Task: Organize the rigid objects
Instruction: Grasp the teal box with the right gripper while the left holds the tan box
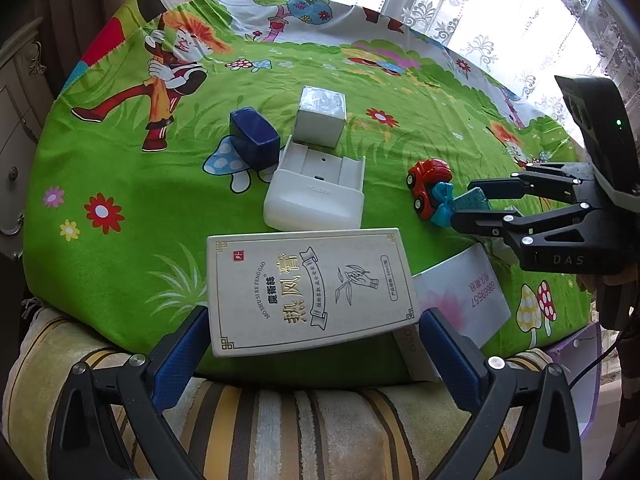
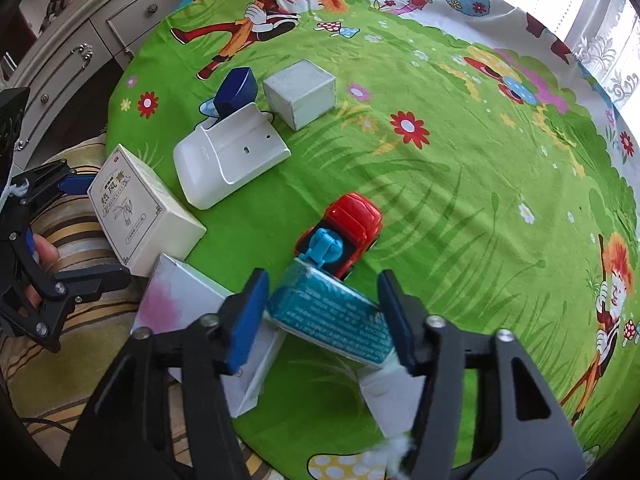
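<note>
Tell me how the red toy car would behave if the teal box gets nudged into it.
The red toy car stands on its wheels, so it would probably roll away rather than tip. It looks like hard plastic, likely light and stiff. The teal box, between the right tool's fingers, already touches its blue rear part.

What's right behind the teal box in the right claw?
The toy truck, red cab with a blue mixer drum, sits just behind the teal box, its rear seemingly touching the box's far edge. The box hides the truck's rear wheels, so true contact cannot be confirmed.
</note>
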Demonstrator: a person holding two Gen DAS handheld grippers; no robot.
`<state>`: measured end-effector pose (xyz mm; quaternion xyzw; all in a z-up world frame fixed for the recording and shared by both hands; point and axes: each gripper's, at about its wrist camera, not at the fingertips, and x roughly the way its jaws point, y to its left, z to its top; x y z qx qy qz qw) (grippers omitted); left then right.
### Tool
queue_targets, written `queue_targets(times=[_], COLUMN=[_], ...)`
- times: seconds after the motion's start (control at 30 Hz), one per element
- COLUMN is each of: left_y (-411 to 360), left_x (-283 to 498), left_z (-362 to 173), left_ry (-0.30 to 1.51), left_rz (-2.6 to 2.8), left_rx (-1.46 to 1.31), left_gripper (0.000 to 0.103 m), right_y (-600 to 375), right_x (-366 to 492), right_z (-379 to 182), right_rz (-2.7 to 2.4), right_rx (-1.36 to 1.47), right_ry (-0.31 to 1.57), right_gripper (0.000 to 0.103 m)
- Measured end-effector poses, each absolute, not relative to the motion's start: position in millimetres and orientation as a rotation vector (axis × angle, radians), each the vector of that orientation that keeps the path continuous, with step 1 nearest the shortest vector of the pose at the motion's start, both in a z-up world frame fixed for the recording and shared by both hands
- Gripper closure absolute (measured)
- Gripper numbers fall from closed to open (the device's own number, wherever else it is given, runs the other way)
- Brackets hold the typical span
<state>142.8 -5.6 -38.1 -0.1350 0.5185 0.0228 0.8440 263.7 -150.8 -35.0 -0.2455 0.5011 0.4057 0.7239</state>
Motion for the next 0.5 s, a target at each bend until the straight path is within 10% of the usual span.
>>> queue_targets(times=[0.5], left_y=[-5], left_x=[142], left_z=[-38], left_ry=[1.091], left_rz=[0.044], left_rx=[-0.295], left_gripper=[0.000], right_y=[-177], right_x=[278], right_z=[-23], right_rz=[0.797], right_rx=[-0.368], right_ry=[1.059], right_gripper=[0.064])
